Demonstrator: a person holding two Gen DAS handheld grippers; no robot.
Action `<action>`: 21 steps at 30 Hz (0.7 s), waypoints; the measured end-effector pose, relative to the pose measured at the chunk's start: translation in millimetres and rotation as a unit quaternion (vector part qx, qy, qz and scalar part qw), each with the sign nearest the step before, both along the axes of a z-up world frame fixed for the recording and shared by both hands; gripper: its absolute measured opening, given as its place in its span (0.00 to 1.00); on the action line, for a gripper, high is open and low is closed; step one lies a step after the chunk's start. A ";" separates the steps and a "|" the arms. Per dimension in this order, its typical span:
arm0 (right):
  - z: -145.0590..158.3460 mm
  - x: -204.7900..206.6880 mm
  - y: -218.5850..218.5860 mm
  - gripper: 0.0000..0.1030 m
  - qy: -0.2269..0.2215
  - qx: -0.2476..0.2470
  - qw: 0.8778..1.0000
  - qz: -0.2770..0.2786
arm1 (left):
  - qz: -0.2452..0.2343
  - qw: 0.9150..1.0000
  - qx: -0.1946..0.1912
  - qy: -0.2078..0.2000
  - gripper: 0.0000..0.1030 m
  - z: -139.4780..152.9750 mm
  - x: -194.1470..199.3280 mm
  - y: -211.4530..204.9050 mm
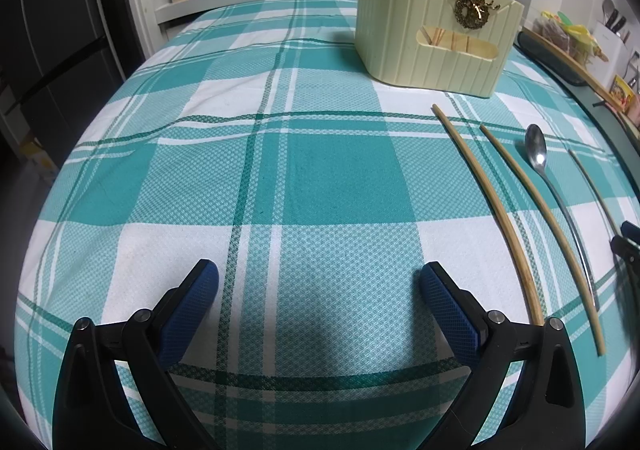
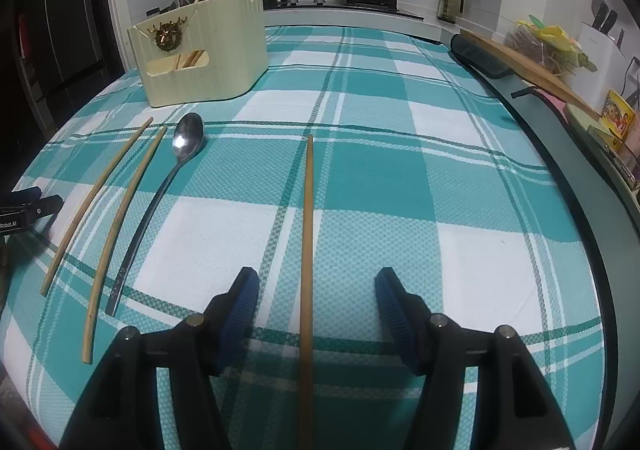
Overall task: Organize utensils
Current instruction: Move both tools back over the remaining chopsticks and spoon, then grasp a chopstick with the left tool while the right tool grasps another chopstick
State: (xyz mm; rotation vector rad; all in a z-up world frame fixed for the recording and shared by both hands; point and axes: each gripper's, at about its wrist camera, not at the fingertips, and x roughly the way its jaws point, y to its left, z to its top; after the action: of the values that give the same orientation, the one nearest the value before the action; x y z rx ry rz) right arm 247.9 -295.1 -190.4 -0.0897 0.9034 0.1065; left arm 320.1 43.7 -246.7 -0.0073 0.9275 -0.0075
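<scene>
Four utensils lay loose on the teal plaid tablecloth [image 2: 400, 154], which covered the whole work surface. Toward its far side stood the cream utensil holder [image 2: 208, 54], with several chopsticks already upright in it. On the cloth near the holder sat two pale chopsticks [image 2: 108, 210], roughly side by side, and just beside them a metal spoon [image 2: 160, 194] with its bowl toward the holder. Apart from those three lay a darker single chopstick [image 2: 307, 250]. Its long axis ran straight away from the right gripper [image 2: 316, 294], in line with the way the fingers pointed, and it passed between the two blue pads without touching either. Those jaws stood spread, with clear cloth showing on both sides of the stick. The left gripper [image 1: 320, 282] was also spread, over bare cloth with nothing between its pads, and the utensils lay off to its right. The right hand was plainly the nearer one, and it looked set to close across the chopstick's width.
</scene>
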 end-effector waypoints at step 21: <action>-0.6 -1.4 -0.9 0.61 -0.002 0.001 1.000 0.000 | -0.084 0.996 0.002 0.012 0.53 10.4 -6.8 -99.3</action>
State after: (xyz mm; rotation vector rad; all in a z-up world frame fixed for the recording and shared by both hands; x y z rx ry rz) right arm 246.5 -296.0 -191.0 -0.0888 0.8985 0.1064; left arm 313.3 -55.6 -236.3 0.0744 0.9498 -0.1621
